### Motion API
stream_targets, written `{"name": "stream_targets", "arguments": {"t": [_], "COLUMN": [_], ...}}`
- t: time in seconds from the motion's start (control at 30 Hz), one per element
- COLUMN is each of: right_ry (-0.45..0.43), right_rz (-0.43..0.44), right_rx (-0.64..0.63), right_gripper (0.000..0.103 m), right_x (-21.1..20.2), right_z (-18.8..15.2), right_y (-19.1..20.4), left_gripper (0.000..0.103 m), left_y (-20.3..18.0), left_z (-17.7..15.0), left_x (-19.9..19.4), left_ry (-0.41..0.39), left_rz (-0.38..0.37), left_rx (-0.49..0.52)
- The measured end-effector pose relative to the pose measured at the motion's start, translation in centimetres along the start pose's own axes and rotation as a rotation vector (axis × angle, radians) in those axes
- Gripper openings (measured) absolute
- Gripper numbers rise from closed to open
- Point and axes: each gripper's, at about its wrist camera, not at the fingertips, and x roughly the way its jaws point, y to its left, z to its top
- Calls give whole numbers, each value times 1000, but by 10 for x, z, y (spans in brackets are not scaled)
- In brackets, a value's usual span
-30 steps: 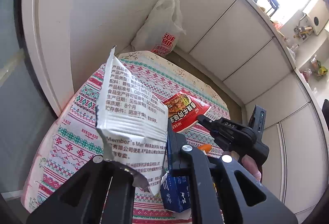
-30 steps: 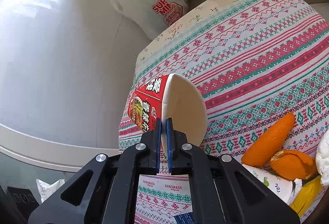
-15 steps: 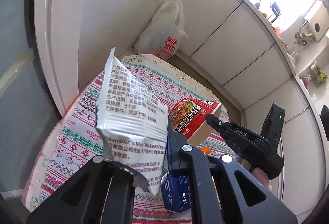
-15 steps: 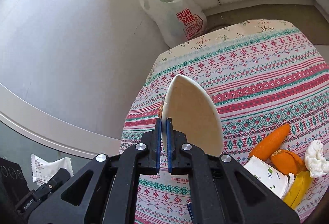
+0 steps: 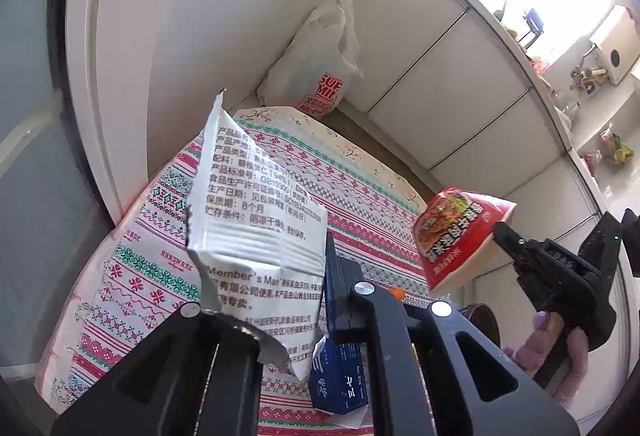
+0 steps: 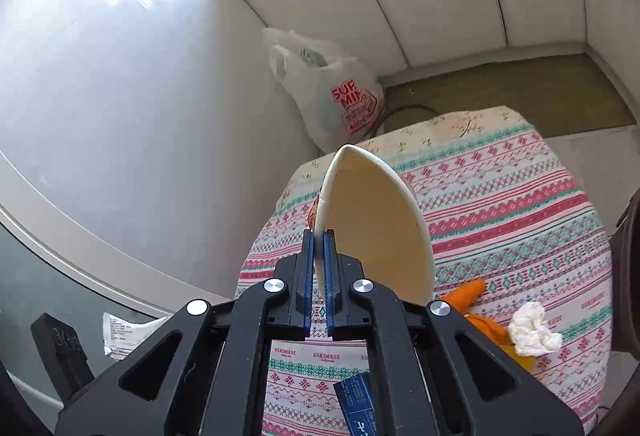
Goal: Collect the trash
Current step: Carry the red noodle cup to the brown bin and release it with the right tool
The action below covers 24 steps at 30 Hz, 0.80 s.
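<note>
My left gripper (image 5: 320, 256) is shut on a white printed snack wrapper (image 5: 256, 220), which stands up in front of the camera and hides the left finger. In the same view my right gripper (image 5: 500, 232) holds a red instant-noodle cup (image 5: 456, 236) by its rim, in the air off the table's right side. In the right wrist view that gripper (image 6: 318, 240) pinches the cup's rim, and the cup's cream inside (image 6: 376, 228) faces the camera. A white plastic bag (image 5: 316, 75) (image 6: 340, 91) with red print stands on the floor in the corner beyond the table.
The table's patterned cloth (image 5: 152, 276) (image 6: 500, 195) carries a blue box (image 5: 340, 380) (image 6: 360, 404), orange peel (image 6: 464, 294), a crumpled tissue (image 6: 532, 328) and a yellow peel (image 6: 516, 356). White wall and cabinet doors close in the far side.
My right gripper has lifted the noodle cup off the cloth, up and away to the right. The left gripper and its wrapper have stayed put.
</note>
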Motion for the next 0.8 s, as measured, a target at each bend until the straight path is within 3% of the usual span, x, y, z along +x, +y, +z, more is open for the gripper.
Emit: {"name": "stream_targets", "arguments": {"t": [0.27,0.47,0.63,0.8], "right_ry": [-166,-277,-335,-308], "right_rz": [-92,-209,-344,-467], "right_rx": [36,88,144,204], "right_gripper": [4,4,4,4], "right_x": [-102,-173,-209,-200], "right_z": [29,29,9,-18], "right_y": [-52,-115,-174,-230], "left_gripper": [7,7,7,7], "left_y": [-13,-28,-42,-58], "left_z": [-9,-18,-31,-44], "left_x": [4,10,20,32], "left_ry": [7,15,35,57], "left_rz": [2,10,24,29], "left_rx": [37,76,122,162]}}
